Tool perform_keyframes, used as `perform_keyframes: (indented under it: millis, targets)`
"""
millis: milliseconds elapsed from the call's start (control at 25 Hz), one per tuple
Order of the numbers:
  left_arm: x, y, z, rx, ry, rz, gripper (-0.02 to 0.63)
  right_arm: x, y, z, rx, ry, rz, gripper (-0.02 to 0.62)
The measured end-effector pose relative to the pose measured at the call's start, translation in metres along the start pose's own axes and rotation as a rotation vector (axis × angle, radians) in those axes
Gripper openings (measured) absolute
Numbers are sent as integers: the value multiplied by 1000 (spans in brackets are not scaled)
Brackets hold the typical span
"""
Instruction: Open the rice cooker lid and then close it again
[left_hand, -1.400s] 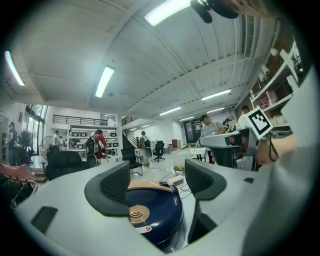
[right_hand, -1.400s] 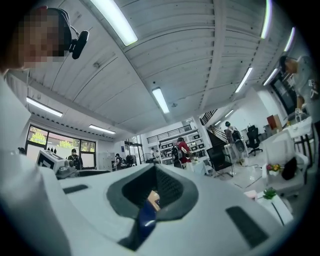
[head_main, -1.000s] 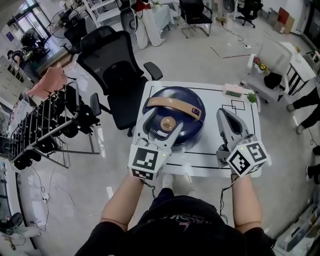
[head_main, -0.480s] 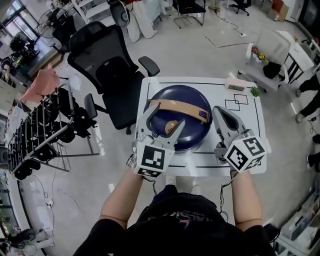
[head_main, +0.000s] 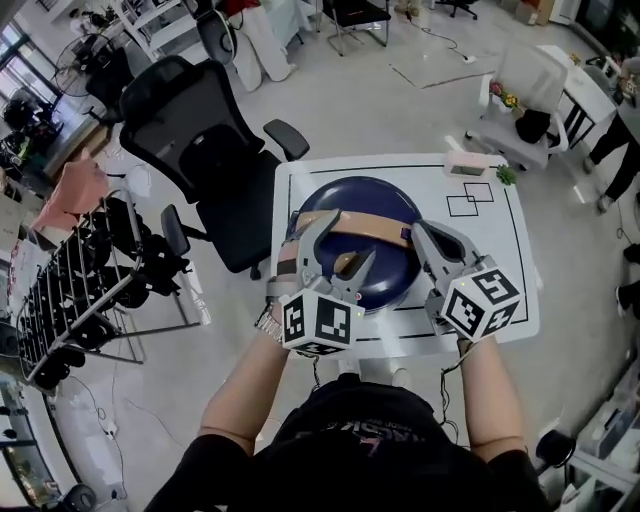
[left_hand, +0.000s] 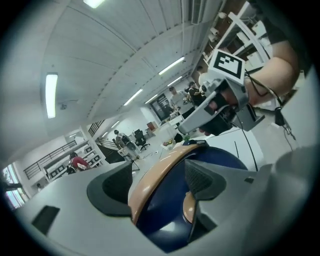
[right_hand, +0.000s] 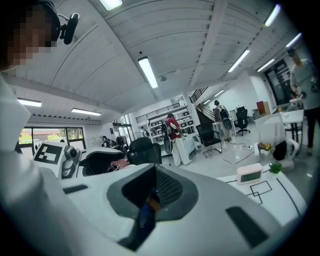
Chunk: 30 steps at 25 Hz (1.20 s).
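1. The pale floor lies open beyond the table and to its right. On the left a rack of dark gear crowds it.
2. A black office chair stands close against the table's far left corner.
3. The white table is marked with black lines. Its right part is bare, and its near edge is just ahead of the person.
4. The dark blue rice cooker sits on the left part of the table, close to the left edge. Its lid is down and its tan handle lies flat across the top.
5. The left gripper is over the cooker's near left side. Its fingers are apart with the handle running between them, and the pads do not press on it.
6. The right gripper is at the handle's right end with its fingers together on nothing. Whether its tip touches the cooker cannot be told.
7. A small clock sits at the far edge, well apart from the cooker.
8. A little green plant is just beside the clock.
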<state>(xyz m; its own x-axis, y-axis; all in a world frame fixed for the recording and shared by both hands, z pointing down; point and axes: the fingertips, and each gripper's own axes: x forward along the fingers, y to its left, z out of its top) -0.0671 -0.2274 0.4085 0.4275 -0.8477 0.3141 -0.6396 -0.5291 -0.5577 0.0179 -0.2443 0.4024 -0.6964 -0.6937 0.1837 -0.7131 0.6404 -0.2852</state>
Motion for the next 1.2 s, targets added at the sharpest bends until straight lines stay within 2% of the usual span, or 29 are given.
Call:
perform_keyframes:
  millis: [240, 520, 800, 1000, 1200]
  targets:
    - [8, -5, 0, 150, 11, -19, 305, 4, -1, -7, 9, 16, -26, 2]
    - [15, -7, 0, 243, 12, -41, 268, 9, 2, -14, 14, 29, -45, 2]
    - [25, -13, -2, 378, 36, -70, 221, 9, 3, -14, 34, 17, -58, 2]
    - [29, -20, -1, 434, 36, -74, 179, 8, 1, -14, 41, 13, -63, 2]
    - [30, -21, 1, 436, 39, -75, 173, 7, 0, -13, 44, 10, -70, 2]
